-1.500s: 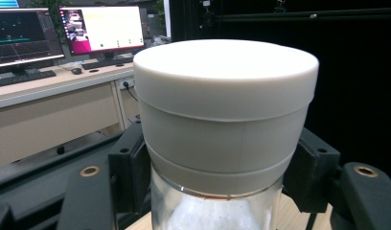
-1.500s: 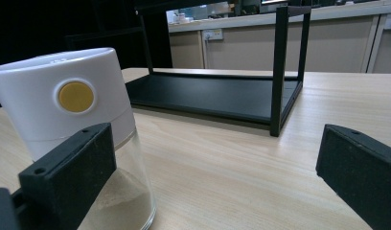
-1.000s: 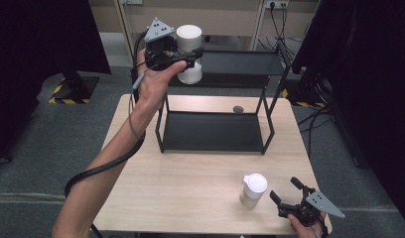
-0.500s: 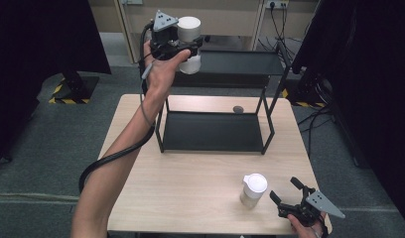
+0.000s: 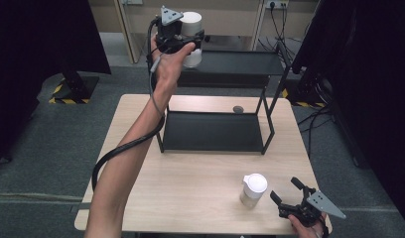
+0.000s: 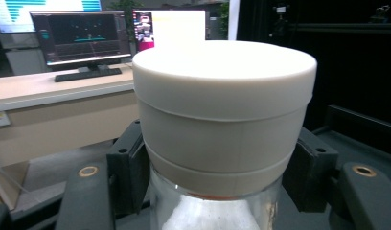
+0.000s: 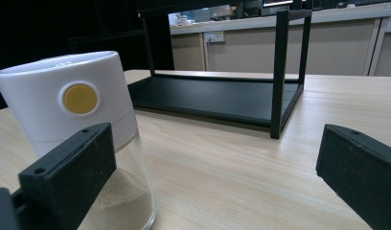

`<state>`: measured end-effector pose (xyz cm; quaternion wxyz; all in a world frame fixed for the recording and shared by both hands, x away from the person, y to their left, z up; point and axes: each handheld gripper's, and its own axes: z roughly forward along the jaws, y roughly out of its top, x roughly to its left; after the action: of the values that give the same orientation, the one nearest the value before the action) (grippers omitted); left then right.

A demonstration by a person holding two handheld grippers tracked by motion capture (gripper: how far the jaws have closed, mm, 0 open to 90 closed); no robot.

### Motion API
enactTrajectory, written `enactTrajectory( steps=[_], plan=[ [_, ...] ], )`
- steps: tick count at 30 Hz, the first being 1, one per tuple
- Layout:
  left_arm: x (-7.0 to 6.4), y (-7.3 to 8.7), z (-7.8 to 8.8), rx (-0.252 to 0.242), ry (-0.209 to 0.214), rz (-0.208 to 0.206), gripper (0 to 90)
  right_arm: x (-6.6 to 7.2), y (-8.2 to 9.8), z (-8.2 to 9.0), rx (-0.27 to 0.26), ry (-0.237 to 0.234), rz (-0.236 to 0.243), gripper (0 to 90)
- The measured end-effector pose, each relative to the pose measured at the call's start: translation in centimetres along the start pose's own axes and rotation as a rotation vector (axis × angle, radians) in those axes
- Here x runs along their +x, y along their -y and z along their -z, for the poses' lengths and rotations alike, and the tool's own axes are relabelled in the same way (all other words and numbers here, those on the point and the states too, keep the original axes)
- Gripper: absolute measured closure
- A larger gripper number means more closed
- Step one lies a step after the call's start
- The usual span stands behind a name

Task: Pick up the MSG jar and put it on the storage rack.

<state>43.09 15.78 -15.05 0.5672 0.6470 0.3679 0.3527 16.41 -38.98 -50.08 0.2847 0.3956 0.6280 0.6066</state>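
The left hand-held gripper (image 5: 186, 38) is clenched on a white-lidded glass jar (image 5: 191, 30) and has carried it rightward to just above the black rack's top shelf (image 5: 240, 63), so placing looks next. The right hand-held gripper (image 5: 289, 194) rests released on the worktop (image 5: 200, 188) beside 1 similar jar (image 5: 253, 190).

A small dark disc (image 5: 237, 109) lies on the wooden table (image 5: 190, 183) at the frame's centre, while monitors (image 6: 78, 36) and a keyboard (image 6: 88, 74) occupy the upper left of the left gripper view.
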Motion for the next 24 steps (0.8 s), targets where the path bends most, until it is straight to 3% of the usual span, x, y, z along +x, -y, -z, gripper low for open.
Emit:
enactTrajectory(
  steps=[4, 6, 24],
  plan=[
    [-0.1, 0.0, -0.4, 0.001, -0.027, -0.017, 35.3, 0.0, 0.0, 0.0, 0.001, -0.001, -0.003, 0.4],
    [0.0, 0.1, -0.5, -0.002, -0.032, -0.002, 35.3, 0.0, 0.0, 0.0, 0.0, -0.001, -0.003, 0.4],
    [-0.1, 0.9, -1.4, 0.023, -0.042, -0.015, 35.3, -0.1, 0.0, -0.1, 0.001, -0.005, -0.006, 0.4]
  ],
)
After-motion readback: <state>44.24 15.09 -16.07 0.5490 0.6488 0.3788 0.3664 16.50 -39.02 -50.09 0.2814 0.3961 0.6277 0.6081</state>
